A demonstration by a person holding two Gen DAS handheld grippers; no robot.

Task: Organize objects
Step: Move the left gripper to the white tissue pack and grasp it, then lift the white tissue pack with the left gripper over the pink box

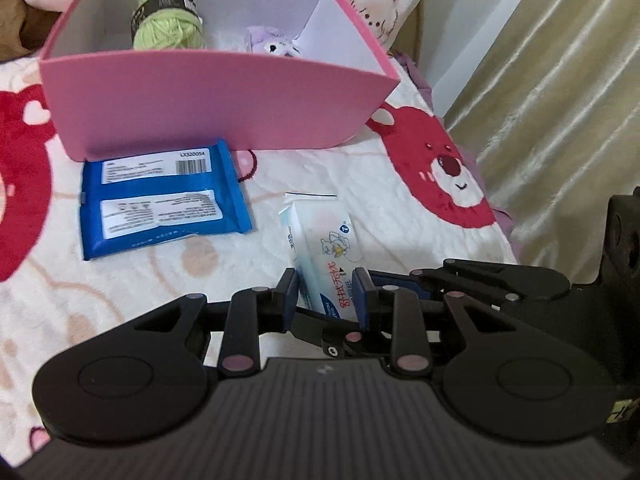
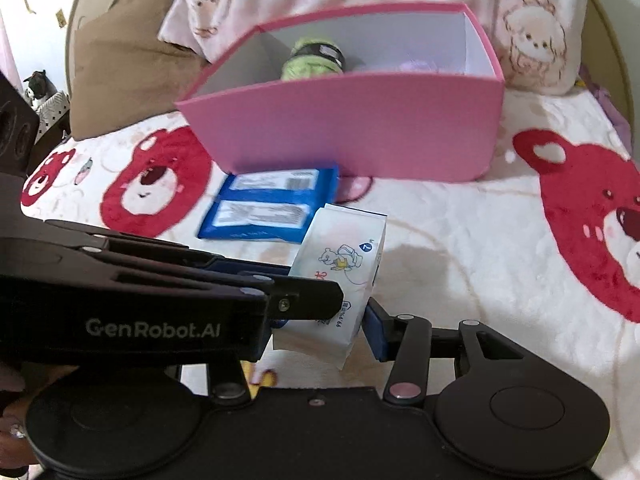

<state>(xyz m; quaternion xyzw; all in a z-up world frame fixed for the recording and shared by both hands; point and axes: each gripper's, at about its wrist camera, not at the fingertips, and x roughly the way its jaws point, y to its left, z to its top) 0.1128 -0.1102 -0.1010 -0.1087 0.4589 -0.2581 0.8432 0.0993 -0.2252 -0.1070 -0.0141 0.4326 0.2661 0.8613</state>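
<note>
Both grippers, left (image 1: 326,294) & right (image 2: 320,320), are pinching the tissue pack (image 2: 344,264) above the blanket (image 2: 460,240); its lower end is hiding behind fingers, box (image 2: 360,128) sitting just beyond, blue pack (image 2: 272,204) between

Spread over the bed, a cream fleece blanket (image 2: 460,240) printed with big red bear faces (image 2: 156,184), one more such face near its right edge (image 1: 444,168). Behind it, leaning upright, a pale pink pillow with small cartoon figures (image 2: 532,40), and to the left of that a brown cushion (image 2: 120,76). Along the right side, a shiny beige curtain in long folds (image 1: 560,80); far left, a small dog figurine (image 2: 40,84), blurred.
</note>
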